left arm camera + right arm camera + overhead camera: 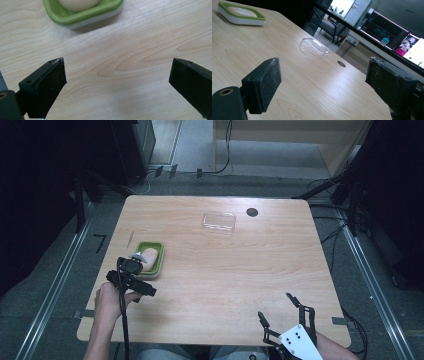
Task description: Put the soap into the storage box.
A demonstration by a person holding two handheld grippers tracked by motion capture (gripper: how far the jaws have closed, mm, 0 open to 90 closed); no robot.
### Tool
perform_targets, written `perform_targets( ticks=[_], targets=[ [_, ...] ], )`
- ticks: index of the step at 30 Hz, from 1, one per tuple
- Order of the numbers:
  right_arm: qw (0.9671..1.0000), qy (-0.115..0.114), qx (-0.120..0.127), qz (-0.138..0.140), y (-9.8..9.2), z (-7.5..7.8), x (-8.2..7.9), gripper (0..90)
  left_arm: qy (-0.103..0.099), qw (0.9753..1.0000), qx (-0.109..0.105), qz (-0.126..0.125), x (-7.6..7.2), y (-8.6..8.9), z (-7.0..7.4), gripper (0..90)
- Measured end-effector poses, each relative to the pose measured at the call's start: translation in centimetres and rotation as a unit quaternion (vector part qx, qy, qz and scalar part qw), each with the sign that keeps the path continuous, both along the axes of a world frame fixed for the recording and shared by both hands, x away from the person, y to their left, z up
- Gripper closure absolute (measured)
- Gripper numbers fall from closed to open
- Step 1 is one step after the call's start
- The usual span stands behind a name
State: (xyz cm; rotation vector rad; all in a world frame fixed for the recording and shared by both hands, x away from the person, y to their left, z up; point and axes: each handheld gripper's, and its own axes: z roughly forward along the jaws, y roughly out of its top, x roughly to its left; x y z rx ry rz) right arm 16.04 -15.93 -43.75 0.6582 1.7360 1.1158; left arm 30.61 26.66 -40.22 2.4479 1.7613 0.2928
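- Surface (225,270): a pale wooden top with rounded corners, seen whole from the high view, with dark floor and cables around it.
- Left claw (136,261): held in the person's left hand (107,300) near the surface's left edge; its jaws stand wide apart with only bare wood between them in the left gripper view.
- Green dish (156,265): just ahead of the left claw, apart from its jaws; it holds a pale rounded lump (149,255). The left gripper view shows the dish's white underside.
- Right claw (280,307): at the near right corner, jaws wide and gripping nothing.
- Clear plastic lid (313,47): well ahead of the right claw; the right gripper view reveals its raised domed form.
- Dark round hole (252,212): just beyond the lid.
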Motion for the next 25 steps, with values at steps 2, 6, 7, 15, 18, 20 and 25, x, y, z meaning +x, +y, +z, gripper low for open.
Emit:
perform_targets(
  ticks=[2,6,7,15,18,20,25],
  targets=[
    [1.0,-0.001,0.0,0.0,0.0,0.0,0.0,13.1,0.008,1.0,0.002,-0.001,-0.3,0.1,-0.4,1.3],
    [1.0,-0.001,0.0,0.0,0.0,0.0,0.0,13.1,0.019,0.9998,0.004,0.002,-1.1,0.6,-1.1,1.3],
    [1.0,-0.001,0.0,0.0,-0.1,0.0,0.0,13.2,0.018,0.9998,0.004,0.004,-1.2,0.7,-1.3,1.3],
    [1.0,-0.003,0.0,0.0,0.0,0.0,0.0,13.2,0.034,0.9994,0.003,0.007,-2.5,1.5,-2.2,1.3],
    [1.0,-0.004,0.0,-0.001,-0.1,0.0,0.0,13.1,0.035,0.9993,0.001,0.01,-3.0,1.8,-2.4,1.3],
    [1.0,-0.006,0.001,-0.002,-0.1,0.0,0.0,13.1,0.04,0.9991,0.002,0.014,-3.2,2.0,-2.6,1.3],
    [1.0,-0.007,0.002,-0.001,-0.1,0.0,0.2,13.1,0.041,0.9991,0.001,0.013,-3.1,2.1,-2.8,1.3]
  ],
)
